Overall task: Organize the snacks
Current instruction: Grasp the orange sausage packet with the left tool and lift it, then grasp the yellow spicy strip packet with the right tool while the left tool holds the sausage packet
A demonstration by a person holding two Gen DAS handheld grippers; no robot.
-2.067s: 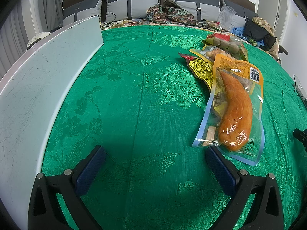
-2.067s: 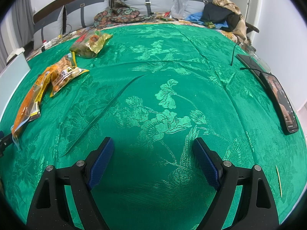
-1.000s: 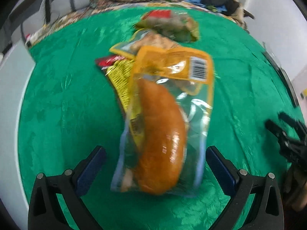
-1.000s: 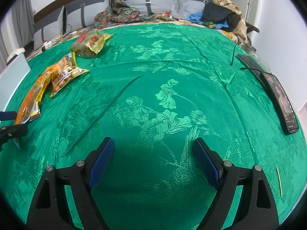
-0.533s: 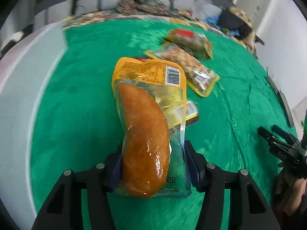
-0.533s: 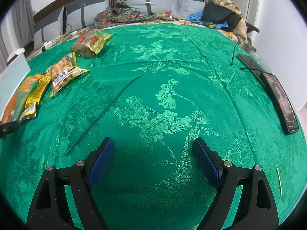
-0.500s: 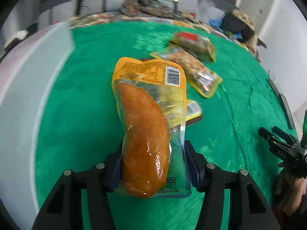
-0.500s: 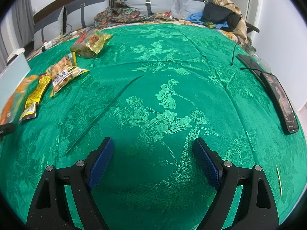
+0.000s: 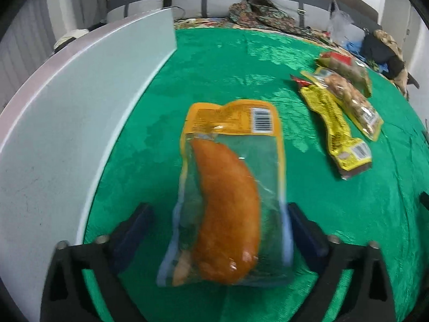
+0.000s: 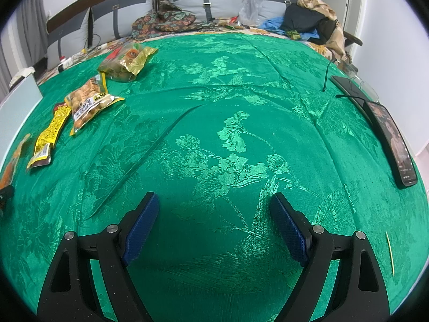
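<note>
Currently: sausage pack (image 9: 230,187) lies between spread fingers (image 9: 303,225) of left gripper (image 9: 218,224); right gripper (image 10: 214,225) spread, empty. Next: likely yellow packet (image 9: 335,123).

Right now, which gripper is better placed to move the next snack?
Right gripper: it is open and empty, facing the nut pack. The left gripper brackets the sausage pack.

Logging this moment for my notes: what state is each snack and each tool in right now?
Left tool: open, fingers either side of the sausage pack.
Sausage pack: sealed, lying between the open fingers; whether it rests on the cloth is unclear.
Yellow pack: sealed, flat on the cloth.
Nut pack: sealed, flat.
Far pack: sealed, lying puffed.
Right tool: open, empty.
</note>
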